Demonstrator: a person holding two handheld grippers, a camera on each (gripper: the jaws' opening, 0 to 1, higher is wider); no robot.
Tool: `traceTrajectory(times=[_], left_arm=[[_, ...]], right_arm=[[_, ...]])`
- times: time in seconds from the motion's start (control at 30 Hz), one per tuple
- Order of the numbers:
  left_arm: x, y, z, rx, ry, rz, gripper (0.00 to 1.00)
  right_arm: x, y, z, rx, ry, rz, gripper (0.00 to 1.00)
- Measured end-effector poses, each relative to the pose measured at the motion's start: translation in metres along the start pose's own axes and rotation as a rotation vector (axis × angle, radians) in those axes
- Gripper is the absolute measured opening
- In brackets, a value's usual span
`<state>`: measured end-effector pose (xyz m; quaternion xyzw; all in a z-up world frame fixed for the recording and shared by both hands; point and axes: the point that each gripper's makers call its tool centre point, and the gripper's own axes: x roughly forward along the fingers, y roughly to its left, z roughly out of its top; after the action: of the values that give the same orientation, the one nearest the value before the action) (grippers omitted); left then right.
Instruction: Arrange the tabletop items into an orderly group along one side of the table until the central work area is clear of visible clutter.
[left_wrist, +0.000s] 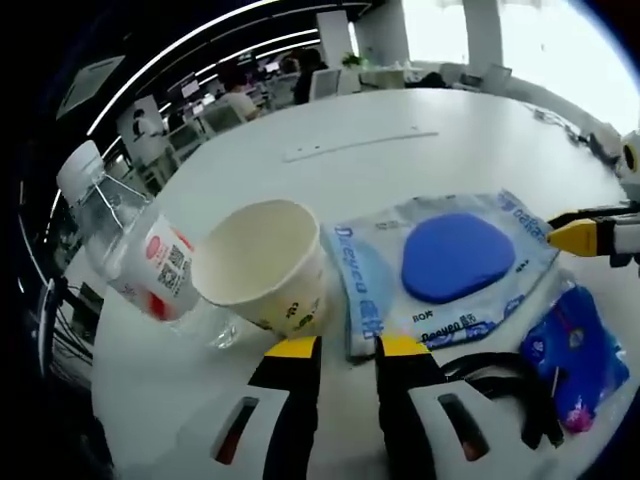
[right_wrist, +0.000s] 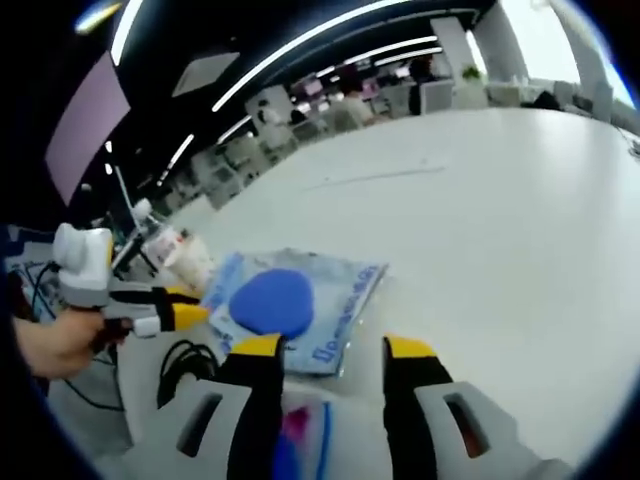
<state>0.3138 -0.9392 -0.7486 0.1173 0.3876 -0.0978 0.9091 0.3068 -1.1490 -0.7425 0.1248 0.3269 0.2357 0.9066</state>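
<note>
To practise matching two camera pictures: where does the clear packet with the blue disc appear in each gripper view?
Left gripper view: packet right of centre, beside the paper cup.
Right gripper view: packet left of centre, just beyond the jaws.
Shared landmark: black cable.

Left tool (left_wrist: 347, 350) narrowly parted, right tool (right_wrist: 325, 348) wider, both empty.

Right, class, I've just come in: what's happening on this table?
A person is tidying a white table with two handheld grippers. The left gripper, open, is beside a paper cup, next to a tipped plastic bottle. The right gripper, open, hovers near a clear packet holding a blue disc. Nothing is gripped.
</note>
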Motion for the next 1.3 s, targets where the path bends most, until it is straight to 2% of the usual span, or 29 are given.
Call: traceTrajectory(times=[0.1,0.2,0.37,0.53,0.7,0.9,1.03,1.17,1.3], left_arm=[[-0.005,0.002,-0.005,0.012,0.009,0.008,0.20],[-0.014,0.003,-0.007,0.005,0.000,0.010,0.19],[-0.024,-0.005,-0.009,0.029,-0.034,-0.036,0.19],[-0.026,-0.006,-0.018,0.020,-0.016,-0.048,0.20],[-0.033,-0.010,-0.016,0.038,-0.028,-0.079,0.21],[-0.036,-0.028,-0.004,0.072,-0.071,-0.181,0.22],[-0.037,-0.041,0.002,0.117,-0.095,-0.246,0.21],[-0.037,-0.052,0.006,0.143,-0.095,-0.306,0.19],[-0.036,-0.069,0.011,0.167,-0.088,-0.371,0.16]], right_arm=[[-0.007,0.002,0.000,-0.006,-0.010,-0.005,0.36],[-0.019,0.006,0.005,-0.025,-0.056,-0.013,0.37],[-0.039,0.015,0.001,0.011,-0.087,-0.019,0.39],[-0.050,0.011,-0.006,0.078,-0.117,-0.059,0.39],[-0.064,0.010,-0.008,0.094,-0.129,-0.087,0.39],[-0.080,0.013,-0.012,0.120,-0.154,-0.118,0.39],[-0.091,0.019,-0.018,0.170,-0.180,-0.138,0.39],[-0.098,0.026,-0.028,0.175,-0.171,-0.149,0.39],[-0.101,0.032,-0.039,0.233,-0.172,-0.159,0.39]])
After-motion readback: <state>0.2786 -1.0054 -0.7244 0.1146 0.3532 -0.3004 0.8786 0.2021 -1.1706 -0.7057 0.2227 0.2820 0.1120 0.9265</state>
